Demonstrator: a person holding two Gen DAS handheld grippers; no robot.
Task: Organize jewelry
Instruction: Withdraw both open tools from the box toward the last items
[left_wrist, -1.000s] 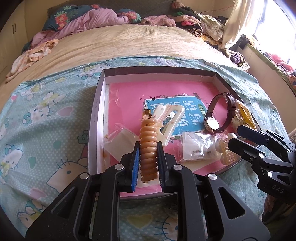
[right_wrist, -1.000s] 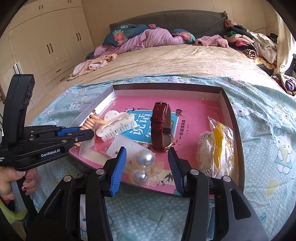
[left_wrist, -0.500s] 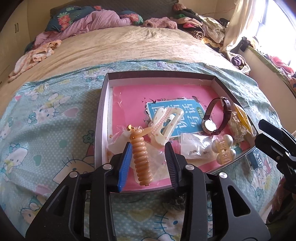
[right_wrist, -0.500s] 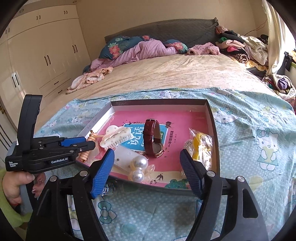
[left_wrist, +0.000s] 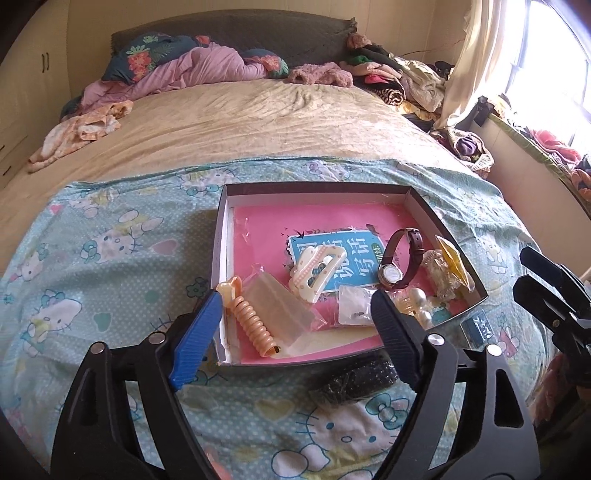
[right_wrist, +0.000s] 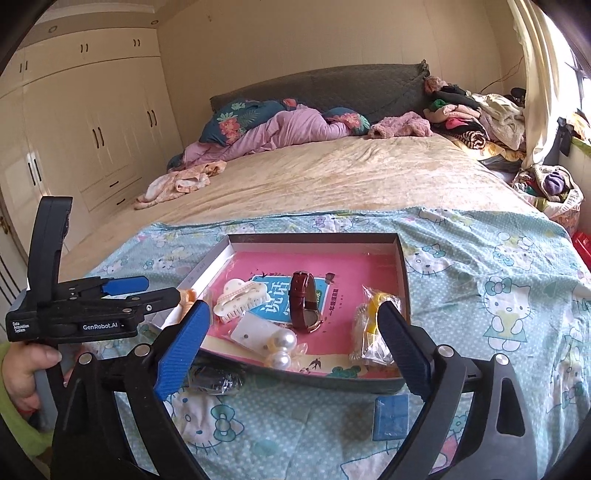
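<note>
A shallow box (left_wrist: 317, 189) (right_wrist: 402, 269) with a pink floor lies on the bed. In it are an orange spiral hair tie (left_wrist: 253, 324) at the near left corner, a cream claw clip (left_wrist: 317, 266) (right_wrist: 242, 298), a brown-strap watch (left_wrist: 400, 258) (right_wrist: 304, 301), a pearl clip (left_wrist: 421, 305) (right_wrist: 282, 349), small clear bags and a yellow bagged item (right_wrist: 373, 325). My left gripper (left_wrist: 295, 328) is open and empty, held back above the box's near edge. My right gripper (right_wrist: 291, 347) is open and empty, also in front of the box.
A black hair tie (left_wrist: 356, 378) (right_wrist: 214, 380) and a small blue box (right_wrist: 391, 415) lie on the Hello Kitty sheet (left_wrist: 110, 258) in front of the box. Pillows and piled clothes (right_wrist: 476, 110) fill the bed's far end; wardrobes (right_wrist: 92, 122) stand at left.
My left gripper opened, let go of the orange spiral hair tie in the box's near left corner, and drew back. My right gripper opened wider and drew back from the pearl clip.
</note>
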